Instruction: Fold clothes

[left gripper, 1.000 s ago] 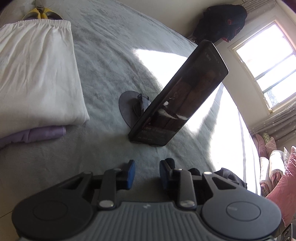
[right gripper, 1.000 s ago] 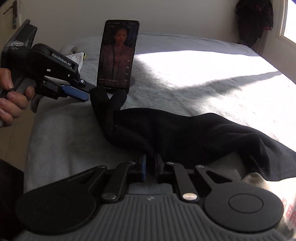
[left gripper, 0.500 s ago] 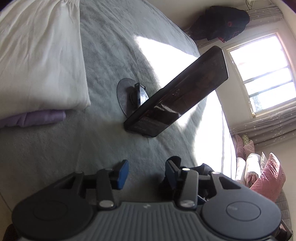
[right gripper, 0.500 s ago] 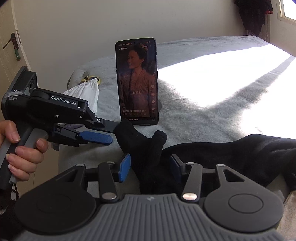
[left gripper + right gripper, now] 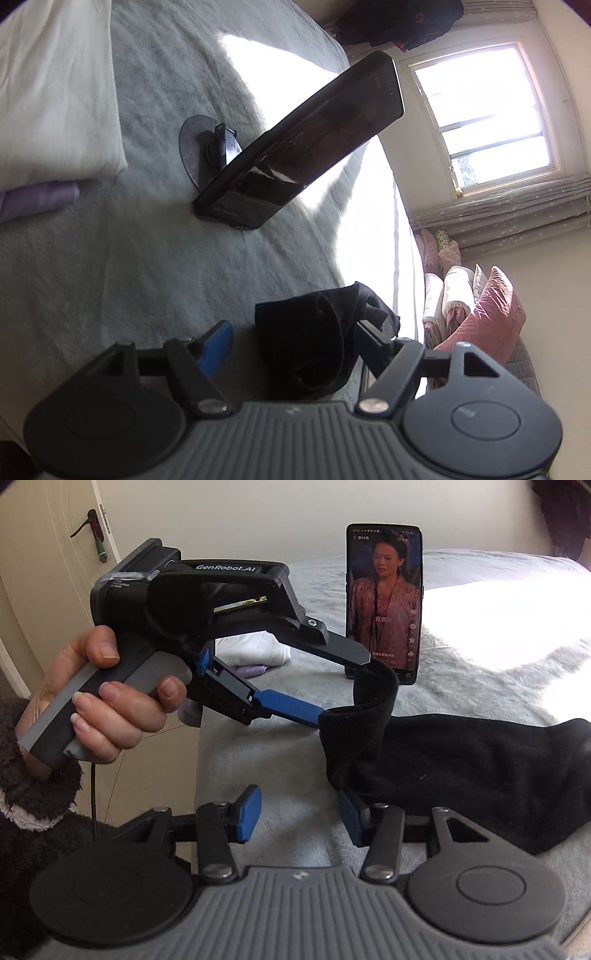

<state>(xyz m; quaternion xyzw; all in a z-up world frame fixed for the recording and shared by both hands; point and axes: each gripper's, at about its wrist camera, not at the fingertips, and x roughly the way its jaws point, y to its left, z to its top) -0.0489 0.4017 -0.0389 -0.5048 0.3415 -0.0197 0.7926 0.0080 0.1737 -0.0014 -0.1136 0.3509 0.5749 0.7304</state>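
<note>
- Your left hand [image 5: 99,698] is wrapped round the grey handle of the left gripper [image 5: 343,686], thumb on top and fingers curled underneath, with a dark fuzzy sleeve [image 5: 37,805] at the wrist. The tool is held level, pointing across the bed [image 5: 280,775] toward the phone [image 5: 384,602].
- Your right gripper [image 5: 299,812] sits low near the bed's near edge, pointing along the surface. The hand holding it is out of view.
- The right wrist view shows the black sock [image 5: 461,768] lying flat across the bed toward the right, with only its cuff end raised. It also shows the lit phone screen upright on its stand, a door handle [image 5: 88,524] on the left, and folded white clothing [image 5: 258,650] over a lilac piece behind the left gripper.
- The left wrist view shows the phone from the side, leaning on a round-based stand [image 5: 207,155], the folded white clothing [image 5: 55,96] near the bed's left edge, a window [image 5: 484,118], and pink cushions [image 5: 491,317] beyond the bed.
- Left gripper: spread wide. In the right wrist view both fingers [image 5: 291,705] meet the sock's cuff and hold its opening stretched apart. In its own view the cuff [image 5: 314,339] sits between them.
- Right gripper: jaws spread wide, gripping nothing. Its right finger lies just beside the sock's lower edge; whether it touches cannot be determined.
</note>
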